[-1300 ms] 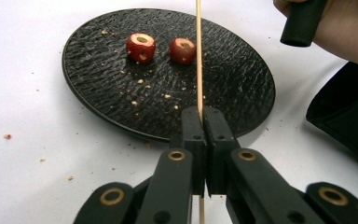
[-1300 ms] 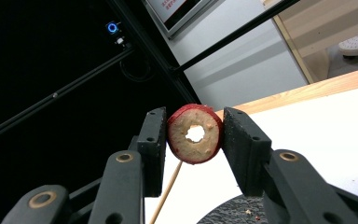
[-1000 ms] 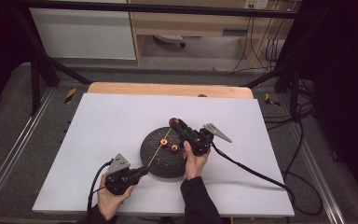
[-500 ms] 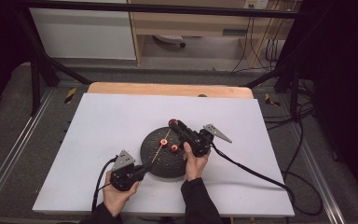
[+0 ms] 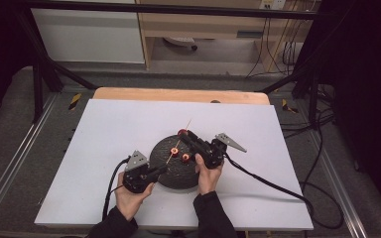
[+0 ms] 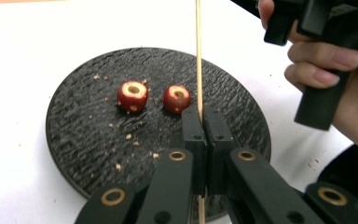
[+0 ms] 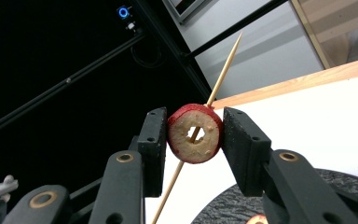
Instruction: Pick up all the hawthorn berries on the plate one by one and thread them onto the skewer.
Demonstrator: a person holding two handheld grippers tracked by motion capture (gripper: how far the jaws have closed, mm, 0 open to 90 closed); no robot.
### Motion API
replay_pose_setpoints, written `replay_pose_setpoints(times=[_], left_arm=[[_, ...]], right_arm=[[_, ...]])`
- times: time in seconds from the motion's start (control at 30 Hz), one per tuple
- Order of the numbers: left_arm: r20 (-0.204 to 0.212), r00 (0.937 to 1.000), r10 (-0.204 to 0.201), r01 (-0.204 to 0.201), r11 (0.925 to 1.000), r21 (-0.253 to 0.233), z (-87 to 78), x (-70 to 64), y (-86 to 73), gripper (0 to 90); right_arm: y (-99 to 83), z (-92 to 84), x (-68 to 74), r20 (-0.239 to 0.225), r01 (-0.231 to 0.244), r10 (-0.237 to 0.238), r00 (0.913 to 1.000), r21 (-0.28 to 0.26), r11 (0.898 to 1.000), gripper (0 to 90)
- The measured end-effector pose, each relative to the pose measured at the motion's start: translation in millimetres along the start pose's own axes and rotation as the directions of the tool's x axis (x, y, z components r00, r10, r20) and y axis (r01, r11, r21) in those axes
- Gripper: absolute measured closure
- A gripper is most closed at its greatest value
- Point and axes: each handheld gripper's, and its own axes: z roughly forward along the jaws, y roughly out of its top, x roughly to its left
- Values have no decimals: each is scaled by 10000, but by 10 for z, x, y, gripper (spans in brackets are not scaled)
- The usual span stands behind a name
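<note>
High view: white table (image 5: pixel 104 148), grey floor, shelving behind; no readable writing. Black round plate (image 5: pixel 166 173) mid-table with two red fruits (image 5: pixel 185 157).

Left gripper view: left gripper (image 6: pixel 204 122) pressed together on thin wooden skewer (image 6: pixel 198 56), above plate.

Right gripper view: right gripper (image 7: pixel 195 135) pinching cored red fruit (image 7: pixel 195 133), skewer passing through hole.
</note>
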Motion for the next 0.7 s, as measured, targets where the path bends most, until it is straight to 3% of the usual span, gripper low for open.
replay_pose_setpoints(times=[0.7], left_arm=[[-15, 9993, 375, -375, 9993, -88, 179, 19, 253, 890]], right_arm=[[-85, -48, 44, -329, 210, -183, 9993, 843, 9962, 616]])
